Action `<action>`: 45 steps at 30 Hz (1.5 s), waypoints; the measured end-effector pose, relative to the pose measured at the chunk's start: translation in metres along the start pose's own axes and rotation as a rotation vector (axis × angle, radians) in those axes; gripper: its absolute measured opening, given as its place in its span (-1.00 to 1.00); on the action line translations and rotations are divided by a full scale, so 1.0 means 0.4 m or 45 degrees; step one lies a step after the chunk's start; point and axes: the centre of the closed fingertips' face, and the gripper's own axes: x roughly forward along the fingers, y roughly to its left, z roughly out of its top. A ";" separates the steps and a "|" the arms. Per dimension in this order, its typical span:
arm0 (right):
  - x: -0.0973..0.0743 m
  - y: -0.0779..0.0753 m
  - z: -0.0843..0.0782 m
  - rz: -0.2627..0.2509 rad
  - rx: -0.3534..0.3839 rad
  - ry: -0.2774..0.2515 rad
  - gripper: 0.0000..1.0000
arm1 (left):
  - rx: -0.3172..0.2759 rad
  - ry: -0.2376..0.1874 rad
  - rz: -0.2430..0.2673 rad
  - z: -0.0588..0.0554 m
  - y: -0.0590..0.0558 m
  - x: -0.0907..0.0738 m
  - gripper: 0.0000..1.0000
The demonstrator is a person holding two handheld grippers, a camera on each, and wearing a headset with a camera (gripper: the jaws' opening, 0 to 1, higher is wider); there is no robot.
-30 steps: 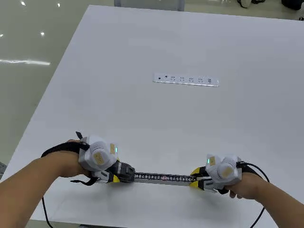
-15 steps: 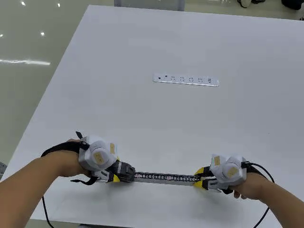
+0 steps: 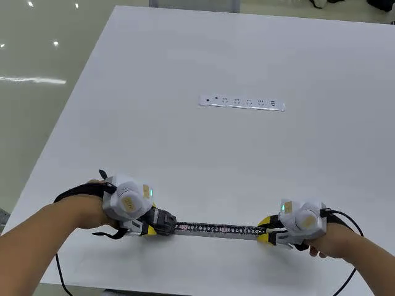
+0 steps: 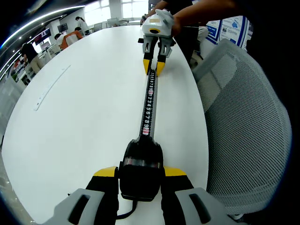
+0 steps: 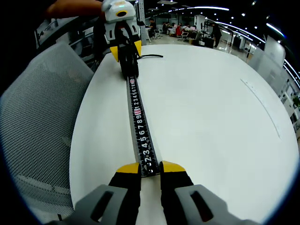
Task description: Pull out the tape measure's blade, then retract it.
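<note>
Blade [image 3: 216, 230] now reaches farther right than a second ago, its end drawn along by the right hand-held gripper [image 3: 264, 230], whose yellow-tipped jaws are pinched on the blade tip. Tape measure case [image 4: 140, 168] sits unmoved near the front edge of the white table [image 3: 203, 154], clamped between the jaws of the left hand-held gripper [image 3: 150, 222]; the blade lies flat, numbers up, straight between the two. Power strip [image 3: 241, 103] lies well apart toward mid-table.

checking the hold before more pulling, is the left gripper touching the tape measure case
Touching. The left gripper view shows the left gripper with its jaws pressed against both sides of the black tape measure case, with no gap on either side.
</note>
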 end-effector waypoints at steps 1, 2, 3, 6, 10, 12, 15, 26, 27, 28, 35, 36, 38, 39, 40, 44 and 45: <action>-0.002 -0.001 -0.002 -0.001 0.001 0.001 -0.73 | 0.000 0.001 0.000 0.000 0.000 0.000 -0.37; -0.003 -0.001 -0.003 -0.002 0.000 0.002 -0.73 | 0.000 0.001 0.000 0.000 0.000 0.000 -0.37; -0.004 -0.002 -0.004 -0.002 0.001 0.002 -0.73 | 0.000 0.002 0.000 0.000 0.000 0.000 -0.37; -0.007 -0.003 -0.010 -0.005 0.005 0.003 -0.73 | -0.001 0.003 0.000 0.001 0.000 0.000 -0.37; -0.010 -0.005 -0.014 -0.007 0.007 0.004 -0.73 | -0.001 0.004 0.001 0.001 0.000 0.000 -0.37; -0.011 -0.004 -0.015 -0.008 0.007 0.004 -0.73 | -0.001 0.004 0.001 0.001 -0.001 0.000 -0.37; -0.013 -0.004 -0.017 -0.008 0.008 0.003 -0.73 | -0.003 0.003 0.002 0.001 -0.002 -0.001 -0.37; -0.013 -0.007 -0.018 -0.012 0.027 0.003 -0.72 | -0.007 0.001 0.002 0.003 0.000 0.000 -0.37; -0.013 -0.008 -0.018 -0.013 0.030 0.002 -0.72 | -0.008 0.000 0.003 0.003 0.000 0.000 -0.37; -0.013 -0.008 -0.018 -0.014 0.033 0.001 -0.72 | -0.010 0.000 0.004 0.004 0.000 0.000 -0.37; -0.014 -0.010 -0.018 -0.027 0.055 -0.015 -0.71 | -0.013 -0.006 0.007 0.006 0.001 0.000 -0.37; -0.014 -0.010 -0.018 -0.026 0.053 -0.014 -0.71 | -0.017 -0.007 0.007 0.006 0.001 0.000 -0.37; -0.014 -0.011 -0.017 -0.024 0.053 -0.011 -0.71 | -0.016 -0.009 0.005 0.006 0.002 -0.001 -0.37; -0.014 -0.011 -0.017 -0.023 0.054 -0.010 -0.71 | -0.016 -0.012 0.005 0.006 0.002 -0.001 -0.37; -0.014 -0.011 -0.017 -0.022 0.057 -0.009 -0.71 | -0.017 -0.014 0.005 0.006 0.002 0.000 -0.37; -0.014 -0.006 -0.015 -0.013 0.055 0.005 -0.71 | -0.023 -0.033 0.014 0.009 0.002 0.000 -0.37; -0.013 -0.005 -0.015 -0.011 0.045 0.014 -0.70 | -0.019 -0.036 0.016 0.010 0.002 0.000 -0.37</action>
